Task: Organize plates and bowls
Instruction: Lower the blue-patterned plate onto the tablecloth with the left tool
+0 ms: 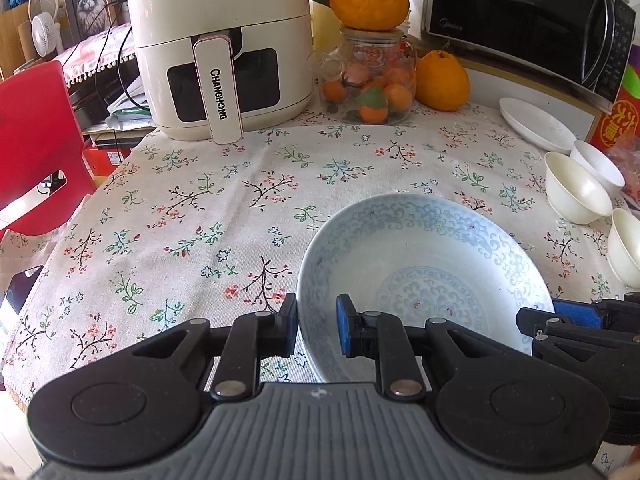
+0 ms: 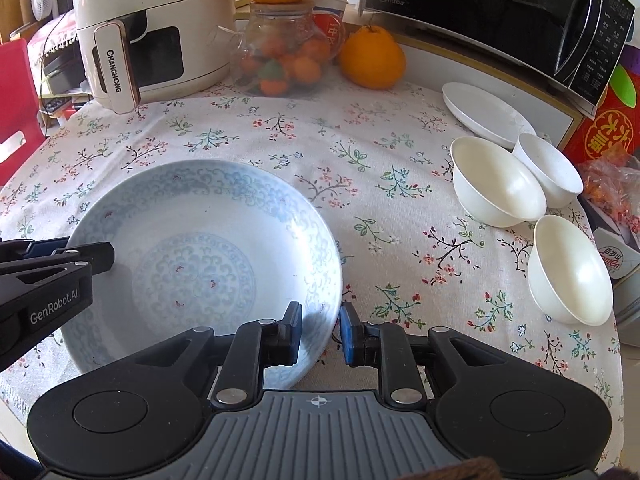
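Both grippers, left gripper and right gripper, clenched opposite rims of the plate, which looked glazed, slippery, heavy and breakable.

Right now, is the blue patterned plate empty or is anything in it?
Empty. The blue patterned plate shows its bare patterned bottom in both wrist views; only the left gripper and right gripper clamp its rim on opposite sides.

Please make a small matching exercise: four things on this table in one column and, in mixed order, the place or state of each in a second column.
1. blue-patterned plate
2. white plate
3. large orange
4. air fryer

a. beside the glass jar
b. below the microwave
c. far left corner
d. rim held by both hand-held grippers

Pairs: 1-d, 2-b, 3-a, 4-c
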`<state>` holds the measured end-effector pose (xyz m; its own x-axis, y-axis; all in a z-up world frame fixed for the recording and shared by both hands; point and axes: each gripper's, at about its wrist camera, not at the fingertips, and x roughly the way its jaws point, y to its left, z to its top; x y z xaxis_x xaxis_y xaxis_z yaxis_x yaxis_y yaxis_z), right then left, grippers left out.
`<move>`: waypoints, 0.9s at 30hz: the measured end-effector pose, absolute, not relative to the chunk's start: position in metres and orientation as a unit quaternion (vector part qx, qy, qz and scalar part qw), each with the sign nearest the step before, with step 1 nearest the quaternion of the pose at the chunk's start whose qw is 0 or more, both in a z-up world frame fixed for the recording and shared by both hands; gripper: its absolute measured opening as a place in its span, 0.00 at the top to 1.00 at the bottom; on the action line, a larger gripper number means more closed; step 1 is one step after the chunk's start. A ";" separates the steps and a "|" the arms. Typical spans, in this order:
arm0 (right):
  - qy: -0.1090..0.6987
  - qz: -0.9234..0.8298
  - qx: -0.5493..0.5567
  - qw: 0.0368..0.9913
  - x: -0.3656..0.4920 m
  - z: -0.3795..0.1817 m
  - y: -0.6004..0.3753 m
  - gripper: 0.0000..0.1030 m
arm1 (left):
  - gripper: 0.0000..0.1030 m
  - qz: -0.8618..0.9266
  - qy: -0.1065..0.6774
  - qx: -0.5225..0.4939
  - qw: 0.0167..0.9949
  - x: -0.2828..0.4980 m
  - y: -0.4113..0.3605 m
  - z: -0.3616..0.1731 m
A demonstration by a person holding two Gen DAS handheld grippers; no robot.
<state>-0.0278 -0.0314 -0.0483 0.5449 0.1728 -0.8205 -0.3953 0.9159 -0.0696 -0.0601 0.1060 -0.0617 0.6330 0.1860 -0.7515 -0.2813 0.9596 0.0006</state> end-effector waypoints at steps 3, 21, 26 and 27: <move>0.450 0.164 -0.123 0.869 -0.027 -0.048 -0.031 0.80 | 0.82 0.126 0.409 -0.056 0.902 -0.060 0.105 -0.062; 0.474 0.166 -0.043 0.864 -0.006 -0.038 -0.052 0.79 | 0.75 0.125 0.430 -0.076 0.891 -0.053 0.107 -0.065; 0.476 0.163 -0.027 0.864 -0.001 -0.035 -0.057 0.78 | 0.74 0.128 0.420 -0.066 0.896 -0.050 0.105 -0.059; 0.475 0.164 -0.024 0.864 0.000 -0.034 -0.059 0.78 | 0.73 0.128 0.422 -0.072 0.895 -0.049 0.107 -0.059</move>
<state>-0.0002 -0.0587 -0.0337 0.4943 0.2615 -0.8290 -0.3069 0.9448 0.1150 -0.0487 0.1065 -0.0588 0.6113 0.1679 -0.7734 -0.2896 0.9569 -0.0211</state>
